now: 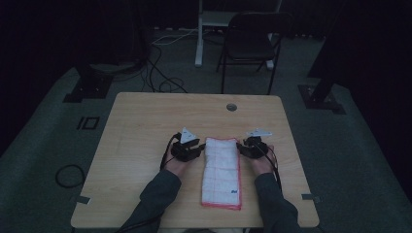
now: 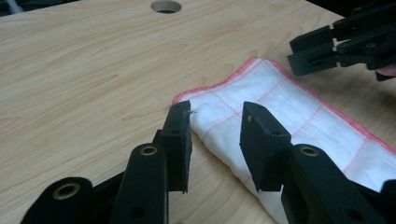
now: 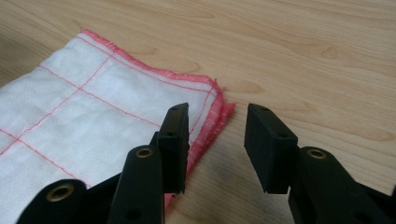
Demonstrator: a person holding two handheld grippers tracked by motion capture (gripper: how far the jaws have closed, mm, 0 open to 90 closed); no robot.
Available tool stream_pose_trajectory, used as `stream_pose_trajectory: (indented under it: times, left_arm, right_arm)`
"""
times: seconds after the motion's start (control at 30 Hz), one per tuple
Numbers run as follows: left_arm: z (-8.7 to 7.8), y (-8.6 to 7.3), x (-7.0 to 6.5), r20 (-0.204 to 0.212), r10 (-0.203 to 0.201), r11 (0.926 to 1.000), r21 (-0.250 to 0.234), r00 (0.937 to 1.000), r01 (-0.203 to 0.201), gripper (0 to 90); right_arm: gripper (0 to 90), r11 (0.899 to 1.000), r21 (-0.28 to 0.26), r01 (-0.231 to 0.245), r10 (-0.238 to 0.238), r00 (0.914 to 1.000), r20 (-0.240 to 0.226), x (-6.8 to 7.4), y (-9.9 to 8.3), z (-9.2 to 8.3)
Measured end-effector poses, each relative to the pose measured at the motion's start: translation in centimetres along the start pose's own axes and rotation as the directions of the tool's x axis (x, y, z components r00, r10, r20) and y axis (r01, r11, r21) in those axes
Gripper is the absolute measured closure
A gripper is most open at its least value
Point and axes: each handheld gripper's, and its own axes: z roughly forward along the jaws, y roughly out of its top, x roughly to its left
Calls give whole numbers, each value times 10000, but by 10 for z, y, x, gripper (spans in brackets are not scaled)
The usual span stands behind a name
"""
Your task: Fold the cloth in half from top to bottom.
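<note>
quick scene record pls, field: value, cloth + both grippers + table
cloth: white folded cloth with red grid lines and red hem, lying flat, long side running away from the person
left gripper: left gripper at the cloth's far left corner, jaws apart, cloth edge between them, not pinched
right gripper: right gripper at the far right corner, jaws apart, one jaw over the hem, the other over bare wood
table: light wooden table, round hole near far edge
behind: dark folding chair

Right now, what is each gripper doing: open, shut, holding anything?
Left gripper: open, holding nothing, at the folded cloth's far left corner.
Right gripper: open, holding nothing, at its far right corner.
</note>
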Motion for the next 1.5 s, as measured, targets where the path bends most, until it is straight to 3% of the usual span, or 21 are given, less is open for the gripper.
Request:
stream_pose_trajectory:
  times: [0.2,0.33,0.5,0.73,0.83,1.1,1.23,1.5]
  left_arm:
    - [7,2,3,-121,-101,9999,85,9999,102,638]
    - [15,4,5,-307,-419,9989,179,9987,424,627]
    - [22,3,7,-395,-591,9977,305,9975,604,627]
    - [33,10,8,-537,-762,9956,505,9956,790,616]
    - [42,11,8,-536,-1133,9906,708,9921,1170,600]
    - [60,4,4,-881,-1348,9821,1205,9870,1449,563]
    - [64,2,4,-968,-1348,9795,1371,9861,1473,543]
    - [68,4,3,-1149,-883,9808,1632,9894,1065,524]
  right_arm:
    - [601,9996,-52,-291,291,9996,-71,-5,0,2]
    - [602,9983,-70,-575,575,9983,-64,-8,0,5]
    - [604,9980,-48,-626,626,9980,-34,-10,2,7]
    - [602,9983,13,-583,584,9982,-128,-2,7,14]
    - [594,9982,99,-588,589,9982,-112,1,8,19]
    - [558,9976,249,-639,644,9977,-189,1,7,26]
    - [558,9975,335,-624,630,9979,-172,2,7,27]
    - [564,9982,491,-350,348,9994,52,8,8,27]
